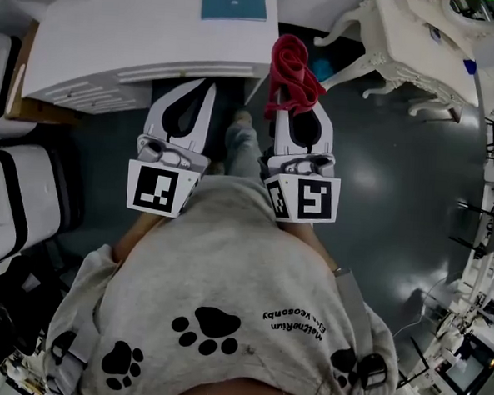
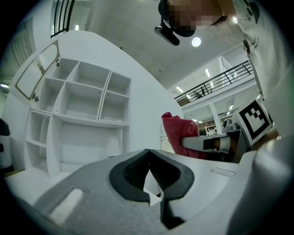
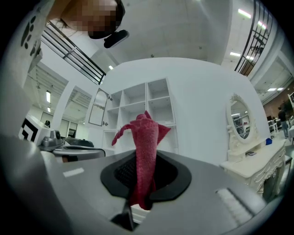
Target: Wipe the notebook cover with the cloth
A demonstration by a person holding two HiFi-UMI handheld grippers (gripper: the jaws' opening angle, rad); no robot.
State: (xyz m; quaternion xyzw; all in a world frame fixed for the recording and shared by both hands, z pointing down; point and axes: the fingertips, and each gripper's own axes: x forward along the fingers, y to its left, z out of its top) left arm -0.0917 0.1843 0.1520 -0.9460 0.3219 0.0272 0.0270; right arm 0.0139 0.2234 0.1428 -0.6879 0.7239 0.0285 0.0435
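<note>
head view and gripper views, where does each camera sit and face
Head view: on the person's head, facing steeply down: flat teal notebook, white table, grey paw-print sweatshirt.
Left gripper view: on the shut, empty left hand-held gripper, facing a white cubby shelf.
Right gripper view: on the right hand-held gripper, shut on the red terry cloth, facing that shelf.
Shared: shelf and cloth in both gripper views.

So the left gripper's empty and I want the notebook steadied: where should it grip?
The notebook lies flat on the desk, so only an edge offers a pinch. Probably take its left edge, coming from the left; that leaves the cover clear for the cloth.
</note>
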